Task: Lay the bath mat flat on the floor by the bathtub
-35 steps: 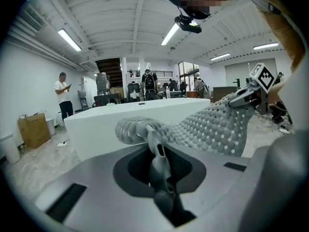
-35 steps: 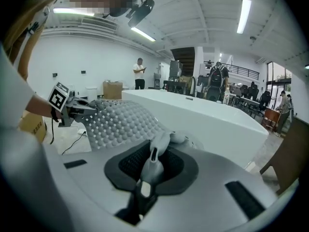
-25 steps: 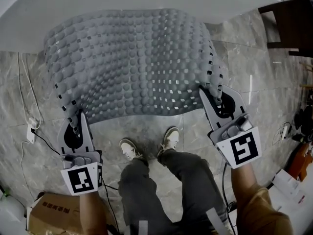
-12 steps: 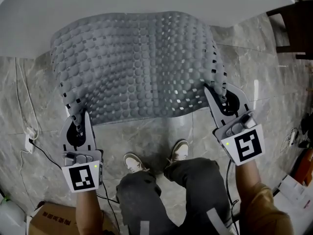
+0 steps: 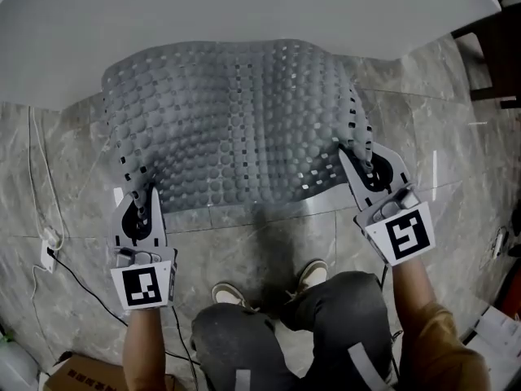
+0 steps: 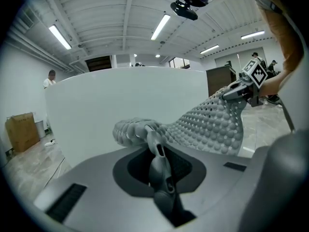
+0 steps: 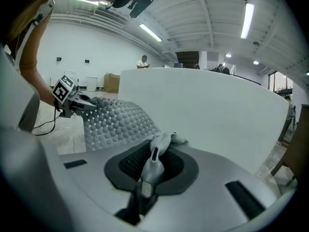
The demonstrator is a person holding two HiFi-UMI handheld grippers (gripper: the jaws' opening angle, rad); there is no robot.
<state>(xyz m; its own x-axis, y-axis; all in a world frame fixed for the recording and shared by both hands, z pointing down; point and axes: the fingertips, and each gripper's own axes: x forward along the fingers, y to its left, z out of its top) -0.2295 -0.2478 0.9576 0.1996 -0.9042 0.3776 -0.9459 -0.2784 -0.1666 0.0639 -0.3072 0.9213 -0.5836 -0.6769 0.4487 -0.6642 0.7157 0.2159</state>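
Observation:
A grey rubber bath mat [image 5: 236, 120] with bumps and small holes hangs between my two grippers, in front of the white bathtub [image 5: 244, 15]. It sags over the marble floor, its far edge next to the tub wall. My left gripper [image 5: 146, 198] is shut on the mat's near left corner. The right gripper [image 5: 360, 151] is shut on the near right corner. In the left gripper view the mat [image 6: 207, 124] runs from my jaws across to the right gripper [image 6: 241, 88]. The right gripper view shows the mat [image 7: 116, 122] pinched in the jaws, beside the tub wall [image 7: 217, 110].
The person's shoes [image 5: 232, 296] stand on the tiles just behind the mat. A cable and a socket [image 5: 49, 243] lie on the floor at the left, with a cardboard box [image 5: 81, 377] at the bottom left. Dark wooden furniture [image 5: 496, 63] stands at the upper right.
Both grippers have sunk toward the floor with the mat still held, so it hangs lower and flatter. The person's feet have stepped back from it.

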